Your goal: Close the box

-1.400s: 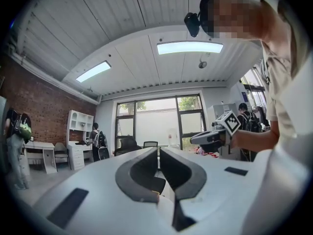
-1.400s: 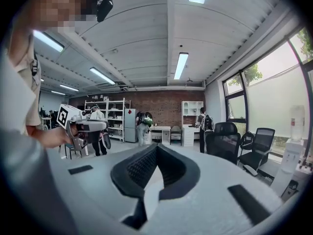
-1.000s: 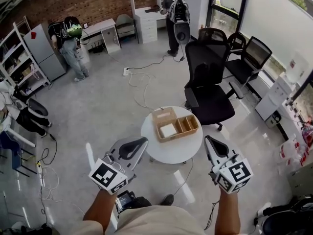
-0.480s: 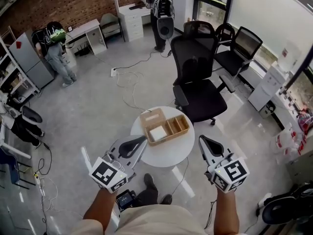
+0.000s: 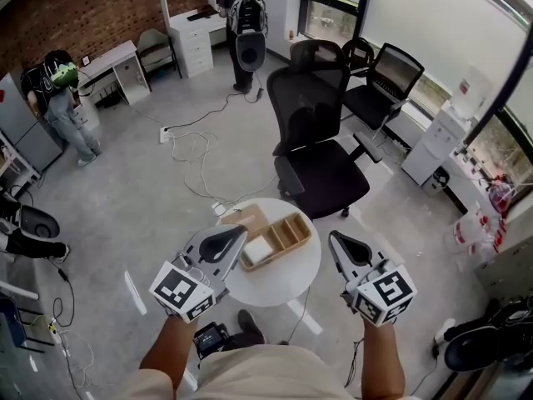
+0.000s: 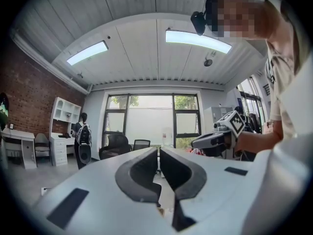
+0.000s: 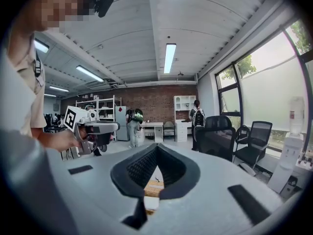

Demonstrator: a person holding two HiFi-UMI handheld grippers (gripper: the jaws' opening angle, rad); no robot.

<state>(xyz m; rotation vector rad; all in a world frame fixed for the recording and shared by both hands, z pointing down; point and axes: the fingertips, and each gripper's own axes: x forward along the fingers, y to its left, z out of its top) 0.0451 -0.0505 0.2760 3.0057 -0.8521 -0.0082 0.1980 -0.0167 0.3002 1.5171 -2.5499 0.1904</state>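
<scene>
A wooden box (image 5: 281, 237) with several compartments and a white item inside stands open on a small round white table (image 5: 283, 280). Its lid (image 5: 238, 218) lies folded out to the far left. My left gripper (image 5: 240, 232) is shut and empty, its tip over the table's left edge beside the box. My right gripper (image 5: 334, 238) is also shut and empty, just off the table's right edge. In the left gripper view the shut jaws of the left gripper (image 6: 159, 150) point across the room. The right gripper view shows a strip of the box (image 7: 155, 187) below the right gripper's (image 7: 156, 146) shut jaws.
A black office chair (image 5: 321, 152) stands right behind the table, with more chairs (image 5: 387, 77) by the window. Cables (image 5: 196, 152) trail over the grey floor. Two people (image 5: 241, 15) stand at the far desks and shelves.
The table and box have drawn closer to both grippers as I moved forward. The left gripper's tip now reaches over the table's edge by the box.
</scene>
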